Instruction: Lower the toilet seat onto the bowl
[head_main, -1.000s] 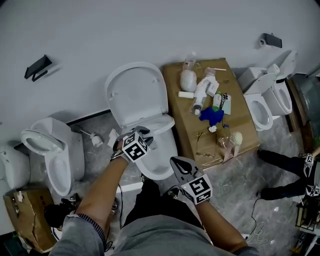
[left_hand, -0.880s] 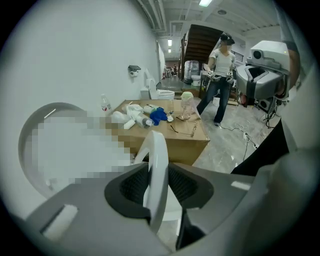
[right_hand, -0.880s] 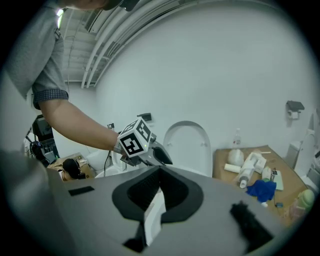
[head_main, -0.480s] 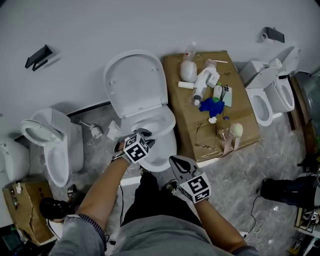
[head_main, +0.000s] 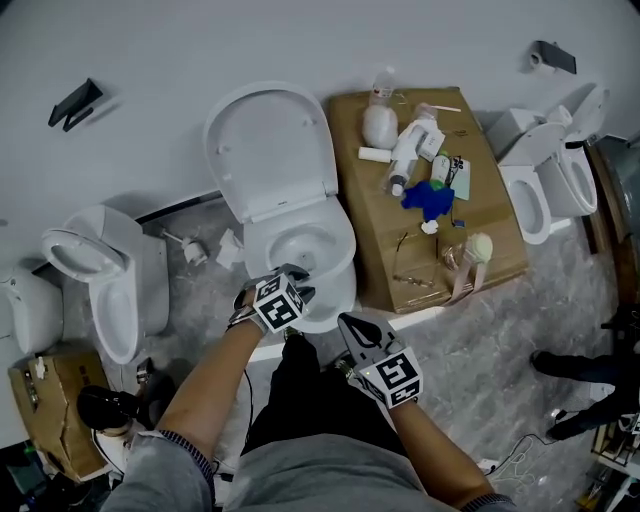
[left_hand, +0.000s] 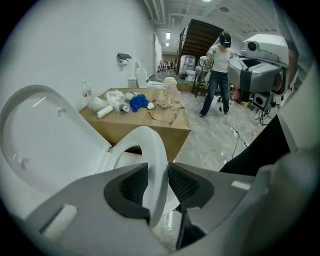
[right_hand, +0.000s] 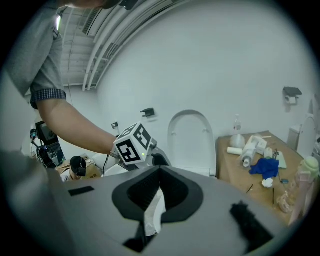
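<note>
White toilet seat (left_hand: 150, 145): front rim sits btwn left gripper (left_hand: 157, 167) jaws, pads touching both sides. These jaws have just been easing wider. Seat is low over bowl (head_main: 300, 250); can't tell if fully down. Lid (head_main: 268, 150) stands upright beyond jaws. Right gripper (right_hand: 159, 172) jaws are closed on white tissue (right_hand: 151, 215), just behind left gripper.

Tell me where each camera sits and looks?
Head view: on the person's head, looking down at the toilet; both forearms, left claw, right claw show.
Left gripper view: on left claw, along jaws, just opened slightly, gripping the toilet seat.
Right gripper view: on right claw, facing the raised lid; pinches white tissue; left forearm shows.
All share the cardboard box.
</note>
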